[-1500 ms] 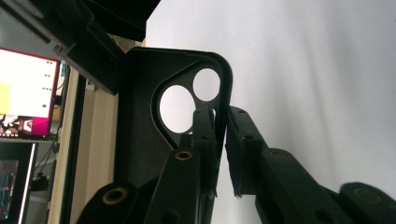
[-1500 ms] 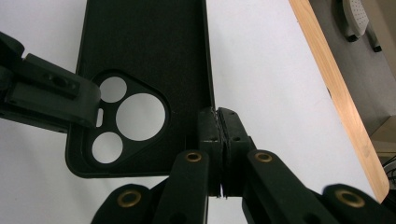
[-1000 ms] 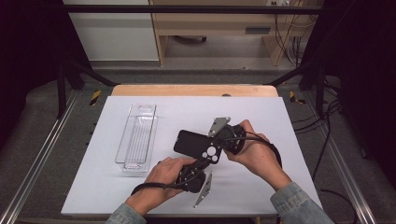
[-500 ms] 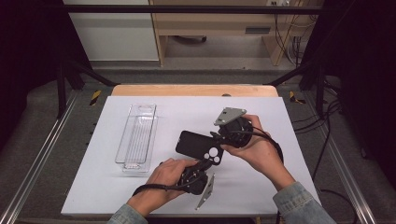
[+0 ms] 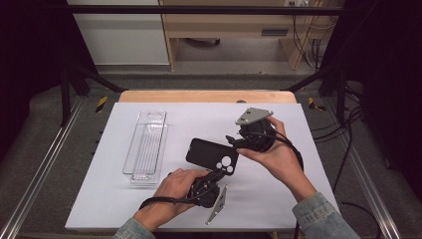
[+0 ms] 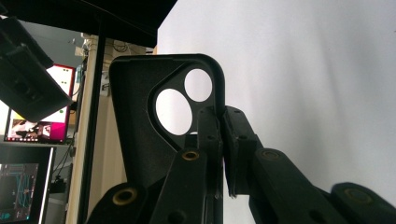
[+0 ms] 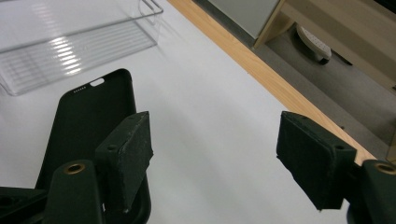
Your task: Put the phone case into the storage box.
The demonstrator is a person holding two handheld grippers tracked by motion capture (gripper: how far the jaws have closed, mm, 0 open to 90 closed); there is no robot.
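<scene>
High view: the left gripper (image 5: 215,175), coming in from 6 o'clock, is pinching the near edge of a black phone case (image 5: 211,155) by its lens cutout. The case is sitting mid-table, at 3 o'clock from the clear tray (image 5: 146,147). The right gripper (image 5: 238,143), at 2 o'clock from the case, is standing off its far end; its jaws have just been opening, and nothing is lying between them.

Left gripper view: jaws are closing narrow on the case (image 6: 154,135) wall right beside the two round holes, which are showing white table (image 6: 303,70) through them. The case is standing on edge here, at 11 o'clock from the pads, matte and thin, soft-looking, no phone inside.

Right gripper view: jaws are standing wide and empty. The case (image 7: 88,135) is lying at 9 o'clock behind the left pad, port slots toward the tray (image 7: 70,51) at 11 o'clock.

Progress, as I judge it: the handover to the left looks done, with the right letting go. Carrying the case to the empty tray looks left to do.
</scene>
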